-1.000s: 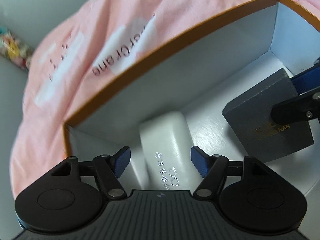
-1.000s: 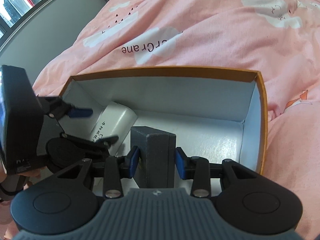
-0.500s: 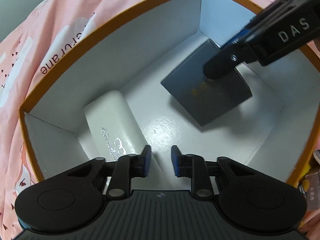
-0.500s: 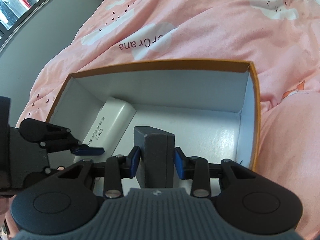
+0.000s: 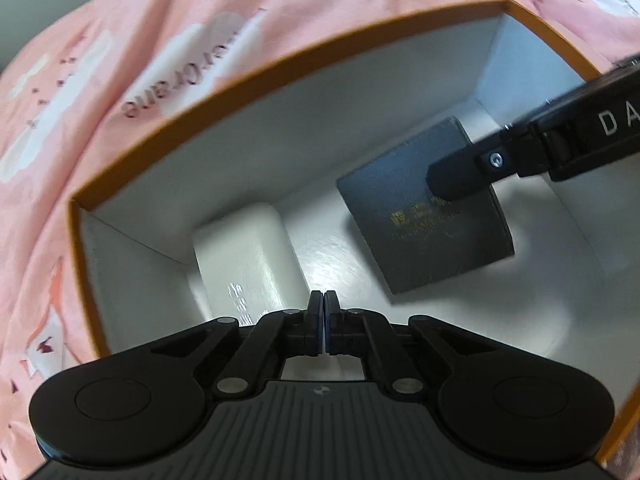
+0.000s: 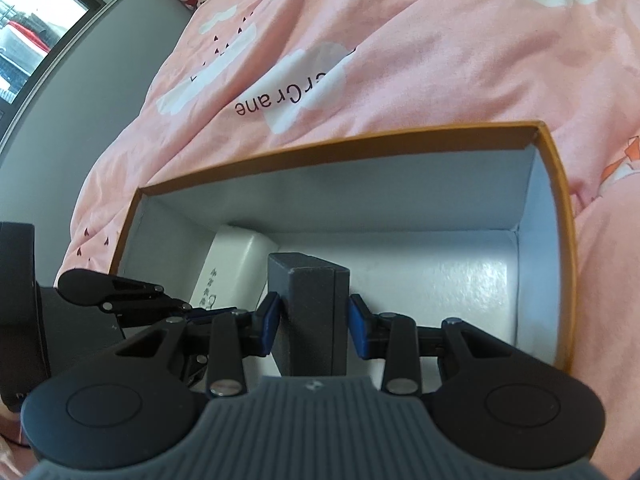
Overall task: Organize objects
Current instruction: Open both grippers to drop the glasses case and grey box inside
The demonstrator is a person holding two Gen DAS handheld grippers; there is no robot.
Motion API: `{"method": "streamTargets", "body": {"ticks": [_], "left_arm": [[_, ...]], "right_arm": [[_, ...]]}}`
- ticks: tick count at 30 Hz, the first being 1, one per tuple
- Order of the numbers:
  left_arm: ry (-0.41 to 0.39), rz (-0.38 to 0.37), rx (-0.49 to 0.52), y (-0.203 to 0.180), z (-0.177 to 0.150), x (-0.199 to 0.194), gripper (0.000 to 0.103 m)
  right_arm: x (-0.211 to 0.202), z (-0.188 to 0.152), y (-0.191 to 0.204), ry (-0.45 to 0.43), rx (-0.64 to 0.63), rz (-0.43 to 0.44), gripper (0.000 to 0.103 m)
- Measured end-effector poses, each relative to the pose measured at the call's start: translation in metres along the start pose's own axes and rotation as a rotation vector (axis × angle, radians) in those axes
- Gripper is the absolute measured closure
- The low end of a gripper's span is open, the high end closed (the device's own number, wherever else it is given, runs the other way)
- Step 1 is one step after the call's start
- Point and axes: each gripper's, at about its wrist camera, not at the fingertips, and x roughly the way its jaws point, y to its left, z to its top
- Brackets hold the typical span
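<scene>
Left gripper (image 5: 323,322) has snapped closed since a second ago, when its pads stood wide over the white case (image 5: 248,256); now they meet with nothing between them, tipped steeply down above the case's near end. The case lies against the left wall of the orange-rimmed box (image 6: 554,216), which sits on the pink bedspread (image 6: 420,48). Right gripper (image 6: 314,322) keeps its clamp on the dark grey box (image 6: 310,312), held on edge, low inside the orange-rimmed box, angled down. Bare white floor stretches between the grey box and the right wall, and the far wall stands well clear
</scene>
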Motion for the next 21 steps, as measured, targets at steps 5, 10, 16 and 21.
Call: {"method": "streamTargets", "body": {"ticks": [5, 10, 16, 21], "left_arm": [[-0.023, 0.058, -0.063, 0.018, -0.002, -0.002, 0.097], [-0.075, -0.001, -0.079, 0.032, -0.014, -0.020, 0.095], [-0.101, -0.047, -0.082, 0.037, -0.031, -0.039, 0.087], [-0.114, -0.063, -0.085, 0.048, -0.027, -0.041, 0.086]], "right_arm": [[0.012, 0.009, 0.000, 0.005, 0.046, 0.036, 0.064], [0.029, 0.019, 0.002, 0.028, 0.093, 0.096, 0.064], [0.049, 0.030, 0.002, 0.044, 0.117, 0.121, 0.065], [0.056, 0.032, 0.011, 0.044, 0.076, 0.069, 0.059]]}}
